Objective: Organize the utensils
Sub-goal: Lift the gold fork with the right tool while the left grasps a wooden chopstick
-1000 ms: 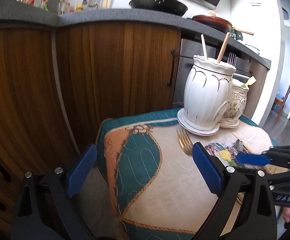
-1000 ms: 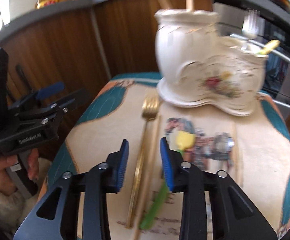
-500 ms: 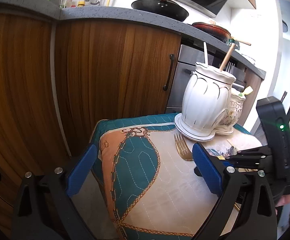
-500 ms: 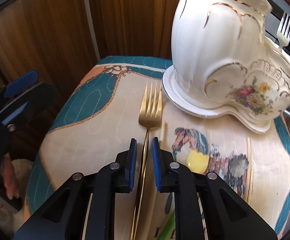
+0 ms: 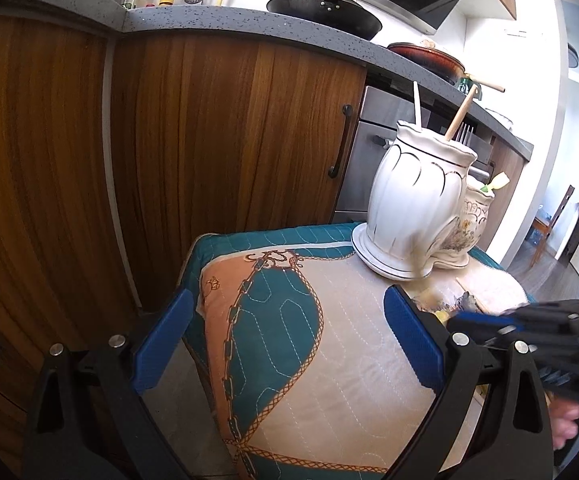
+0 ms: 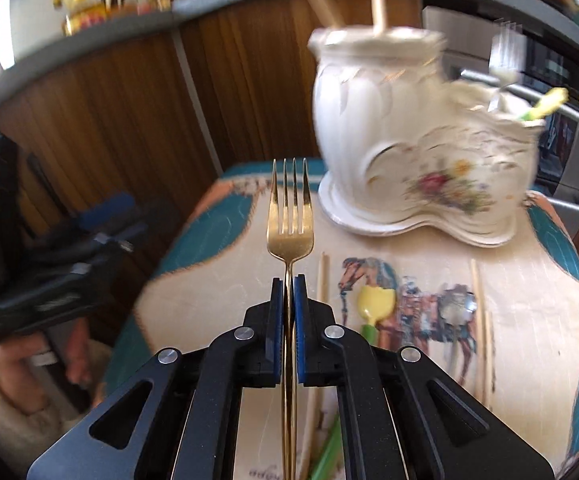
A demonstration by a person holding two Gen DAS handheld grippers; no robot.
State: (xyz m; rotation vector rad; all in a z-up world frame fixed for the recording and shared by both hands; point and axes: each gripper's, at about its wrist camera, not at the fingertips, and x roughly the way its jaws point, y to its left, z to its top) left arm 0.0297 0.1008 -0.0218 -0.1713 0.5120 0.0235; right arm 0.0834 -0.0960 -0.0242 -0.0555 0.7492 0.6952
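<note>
Your right gripper [image 6: 288, 300] has its blue-padded jaws clamped on the slim neck of the gold fork [image 6: 290, 216], just below the head, with the 4 tines pointing forward and the long handle running back between the black arms. The fork looks like polished metal: stiff, light and probably slippery, so the narrow neck is a fair place to hold it, though it may pivot in the pads if tipped. It appears to be lifted clear of the cloth, but the blur makes that hard to confirm.

Your left gripper [image 5: 285, 340] hangs with its jaws wide apart and nothing between them, over the near edge of the quilted cloth [image 5: 329, 360], a soft, stitched cover in teal, peach and cream with a chain motif.

On the cloth just beyond the right gripper lie a yellow-headed spoon with a green handle [image 6: 375, 304], likely plastic and very light, a small silver spoon [image 6: 459, 306], and thin wooden chopsticks [image 6: 322, 280], all resting on a printed horse.

Further back stands the white ceramic utensil holder [image 6: 409, 128], glossy, gold-trimmed and flower-painted, with a tall ribbed pot joined to a lower one. It looks heavy and fragile, so the fork should go in gently. Wooden sticks rise from the tall pot; a silver fork [image 6: 503, 56] and a yellow-tipped utensil stand in the lower one.

Behind are wood-grain cabinet doors [image 5: 229, 140] and a speckled grey worktop [image 5: 217, 24] carrying a black wok [image 5: 325, 12].
</note>
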